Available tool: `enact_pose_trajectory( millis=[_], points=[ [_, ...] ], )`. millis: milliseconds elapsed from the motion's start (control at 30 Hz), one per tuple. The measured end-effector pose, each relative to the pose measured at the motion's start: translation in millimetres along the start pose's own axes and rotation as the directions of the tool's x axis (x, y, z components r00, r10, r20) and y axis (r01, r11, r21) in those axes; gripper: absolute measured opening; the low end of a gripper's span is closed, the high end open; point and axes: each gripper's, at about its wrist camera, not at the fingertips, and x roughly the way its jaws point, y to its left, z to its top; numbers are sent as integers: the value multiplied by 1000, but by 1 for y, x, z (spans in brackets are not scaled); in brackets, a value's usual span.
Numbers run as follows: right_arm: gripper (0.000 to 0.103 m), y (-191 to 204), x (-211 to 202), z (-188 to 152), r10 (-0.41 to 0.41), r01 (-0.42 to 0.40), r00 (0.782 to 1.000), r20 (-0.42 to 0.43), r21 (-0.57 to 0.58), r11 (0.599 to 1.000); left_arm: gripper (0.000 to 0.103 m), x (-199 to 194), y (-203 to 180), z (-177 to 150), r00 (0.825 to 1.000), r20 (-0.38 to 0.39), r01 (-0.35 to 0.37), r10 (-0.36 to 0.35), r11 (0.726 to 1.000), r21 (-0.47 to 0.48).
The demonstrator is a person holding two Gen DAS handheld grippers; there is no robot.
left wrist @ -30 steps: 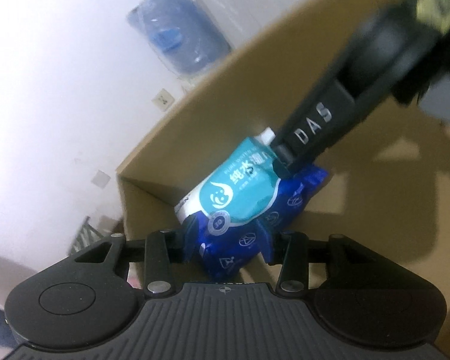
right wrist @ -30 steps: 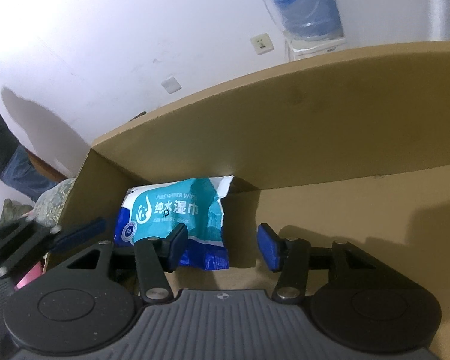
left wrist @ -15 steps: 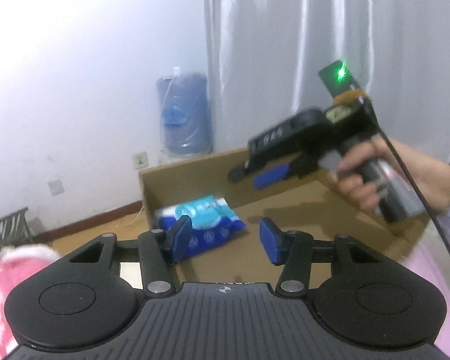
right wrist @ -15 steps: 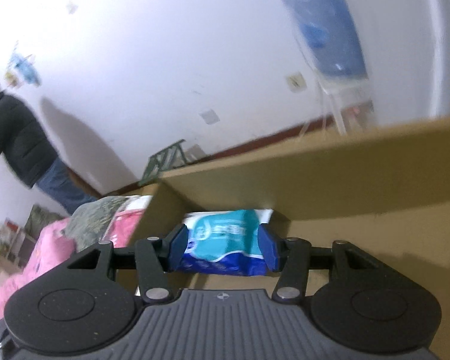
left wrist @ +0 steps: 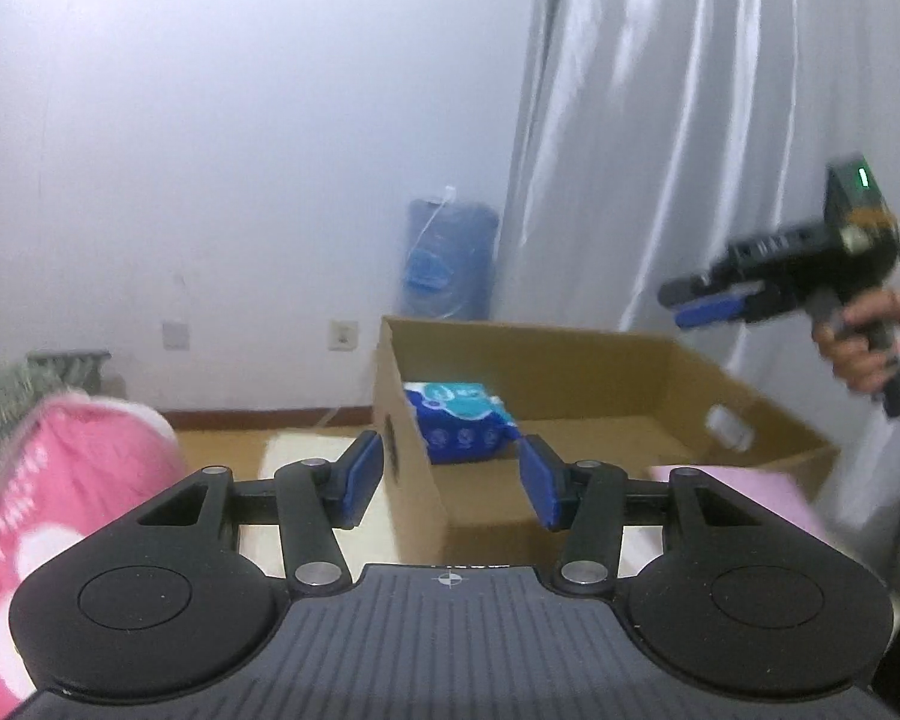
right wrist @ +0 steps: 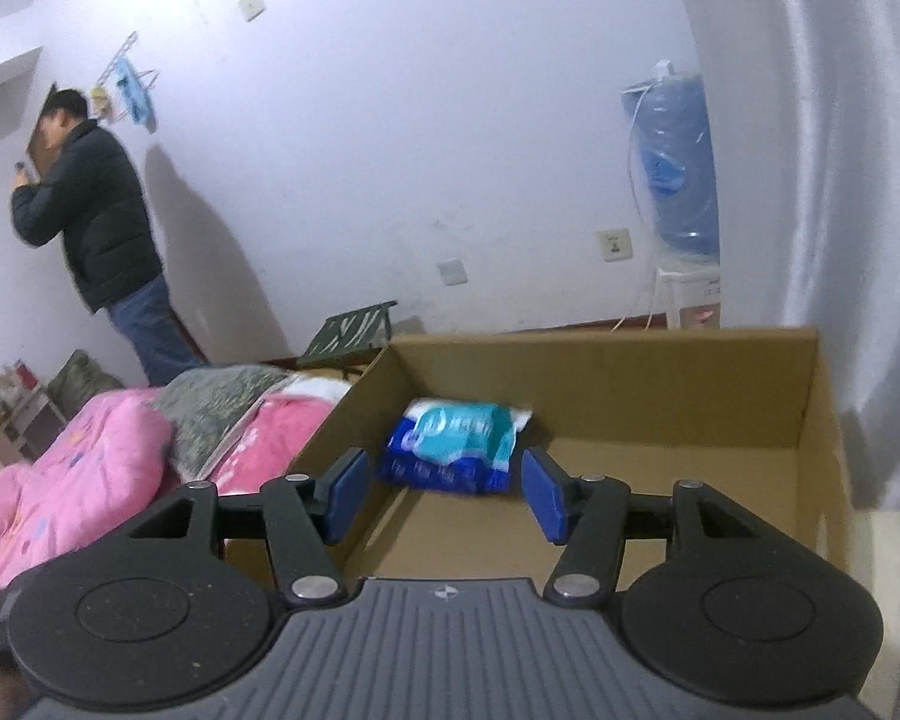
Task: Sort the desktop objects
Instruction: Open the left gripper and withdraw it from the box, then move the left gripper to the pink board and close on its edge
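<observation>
1. The soft blue-and-teal plastic pack of wet wipes (right wrist: pixel 459 447) lies flat on the floor of the open brown cardboard box (right wrist: pixel 678 387), in the far left corner close to the back wall. Its long axis runs roughly across the right wrist view, teal printed face up.
2. Right gripper (right wrist: pixel 445 495) hangs back above the box's near edge. Its blue pads stand partly apart, having just been spreading wider, with nothing between them; the pack sits well beyond.
3. Left gripper (left wrist: pixel 452 486) is outside the box at its near corner, jaws half open and empty.
4. Only the left wrist view shows the right gripper from outside (left wrist: pixel 705 304), held in a hand (left wrist: pixel 864 345) before a white curtain (left wrist: pixel 660 138).
5. Only the right wrist view shows pink bedding (right wrist: pixel 78 468) and a person in a dark jacket (right wrist: pixel 99 222) by the wall.
</observation>
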Motion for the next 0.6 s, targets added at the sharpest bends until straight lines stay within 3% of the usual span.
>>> enact_pose_trajectory(
  millis=[200, 300, 400, 500, 600],
  points=[
    [63, 8, -48, -41, -26, 25, 1000, -15, -56, 998, 54, -6, 15, -24, 991, 8, 135, -135, 981, -142],
    [72, 10, -75, -64, -1, 1, 1000, 0, -50, 999, 54, -11, 19, -36, 978, 7, 207, -210, 955, -212],
    [72, 6, -89, -93, 35, -35, 999, 10, -9, 999, 54, -5, 24, -47, 958, -6, 271, -286, 915, -298],
    [72, -4, -91, -114, 81, -80, 997, -10, 68, 994, 54, -4, 26, -58, 931, -1, 334, -364, 855, -397],
    [72, -18, -80, -135, 145, -134, 988, -53, 171, 976, 55, 4, 26, -64, 907, -2, 380, -422, 818, -432]
  ],
)
